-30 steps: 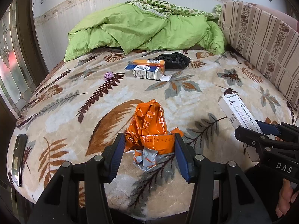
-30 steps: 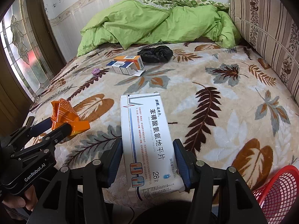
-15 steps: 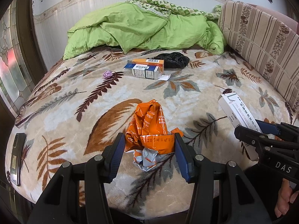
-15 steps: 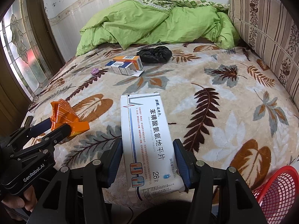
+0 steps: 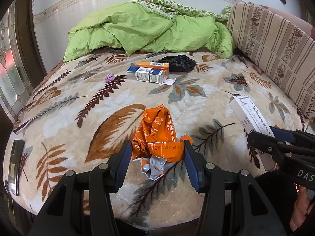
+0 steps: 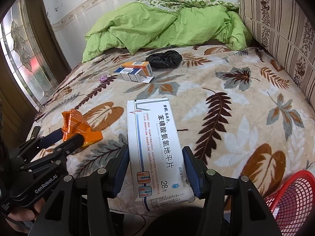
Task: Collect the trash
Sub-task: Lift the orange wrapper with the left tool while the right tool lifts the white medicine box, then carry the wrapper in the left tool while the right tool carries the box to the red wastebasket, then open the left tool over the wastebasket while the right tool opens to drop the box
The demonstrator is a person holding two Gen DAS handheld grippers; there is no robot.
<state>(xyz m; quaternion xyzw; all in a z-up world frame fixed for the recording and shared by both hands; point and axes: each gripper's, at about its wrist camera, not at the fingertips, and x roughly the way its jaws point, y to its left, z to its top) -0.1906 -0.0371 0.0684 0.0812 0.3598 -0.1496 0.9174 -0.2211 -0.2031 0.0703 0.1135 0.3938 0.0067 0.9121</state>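
Barely any shift since earlier. Left gripper (image 5: 155,161) jaws clamp wrapper (image 5: 156,135), right gripper (image 6: 155,169) jaws clamp box (image 6: 157,149), near bed (image 6: 236,102) edge. Risk: crumpled wrapper slipping out before basket (image 6: 291,198), near right.

3 med boxes (image 6: 157,147), 1 orange wrapper (image 5: 157,135), 1 blk bag (image 5: 177,63), 1 basket (image 6: 291,196).

A crumpled orange wrapper (image 5: 157,135) sits low centre in the left view, a long white pill box (image 6: 157,149) lies lengthwise low centre in the right view, and two small cartons (image 5: 151,72), a black bag (image 5: 178,63) and a purple wad (image 5: 109,78) lie higher up.
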